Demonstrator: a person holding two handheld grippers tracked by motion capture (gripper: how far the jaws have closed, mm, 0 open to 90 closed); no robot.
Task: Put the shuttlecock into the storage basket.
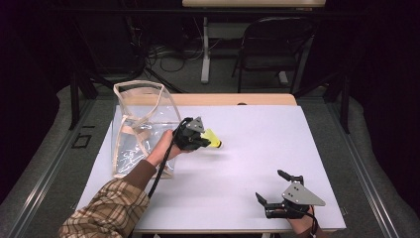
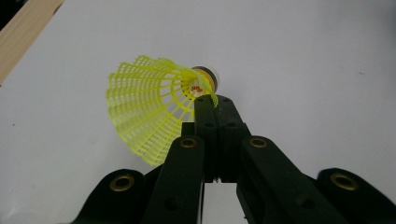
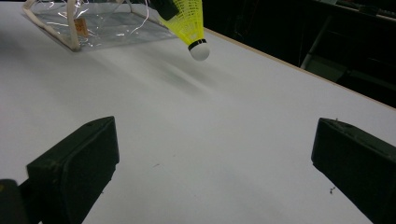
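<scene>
L gripper (image 2: 211, 100) pinching yellow shuttlecock (image 2: 149, 105) skirt | R gripper (image 1: 272, 187) jaws spread wide, nothing between

Lab: white table (image 1: 257, 148), floor cables (image 1: 171, 53), folding chair (image 1: 270, 42), dark surround.

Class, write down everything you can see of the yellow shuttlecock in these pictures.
The shuttlecock has a bright yellow skirt of open plastic-looking mesh that flares wide, a dark band, and a rounded white cap with a small red mark near the neck. The left tool is shut on the skirt's edge close to the cap. It hangs clear above the white table, cap tilted downward, with the clear bag close beside it. Nothing else touches it.
</scene>
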